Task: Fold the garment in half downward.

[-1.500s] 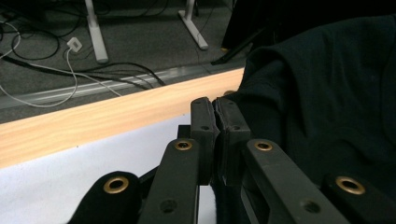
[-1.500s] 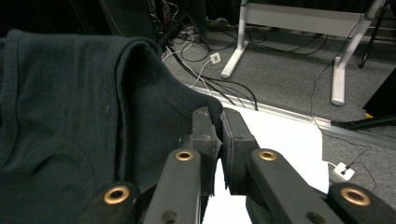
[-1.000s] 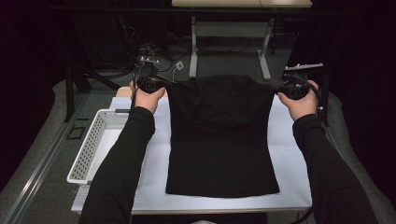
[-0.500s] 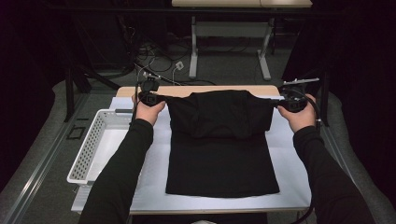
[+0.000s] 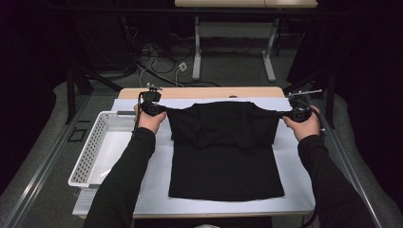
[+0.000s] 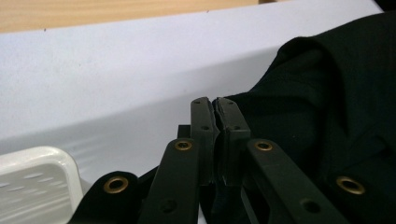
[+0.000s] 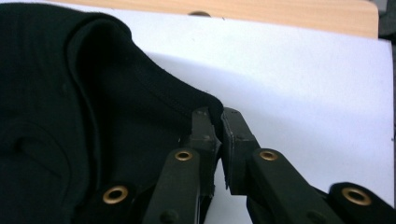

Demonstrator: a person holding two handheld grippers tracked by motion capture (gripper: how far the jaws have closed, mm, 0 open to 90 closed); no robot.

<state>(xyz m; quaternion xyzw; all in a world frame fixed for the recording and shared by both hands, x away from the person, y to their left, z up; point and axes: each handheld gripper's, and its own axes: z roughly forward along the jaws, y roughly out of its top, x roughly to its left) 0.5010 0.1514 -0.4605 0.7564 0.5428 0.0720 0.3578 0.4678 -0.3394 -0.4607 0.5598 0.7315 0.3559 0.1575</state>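
Pinching the shirt (image 5: 226, 152) at each corner with the left gripper (image 5: 153, 109) and right gripper (image 5: 298, 114), we keep the fold taut and level, laying it square across the table's (image 5: 157, 202) middle.

Dim room, grey floor (image 5: 47, 156), tangled cables (image 5: 157, 61), white-legged desk (image 5: 233, 52) beyond the table (image 5: 199, 92).

A rectangular light wooden table (image 5: 199, 91) carries a white sheet cover (image 5: 152, 190) over nearly all its top, leaving a bare wood strip at twelve o'clock. A black fabric T-shirt (image 5: 225, 166) lies flat on the sheet at the centre, its upper part folded over itself. A white perforated plastic basket (image 5: 90, 154) sits at nine o'clock, just beside the shirt.
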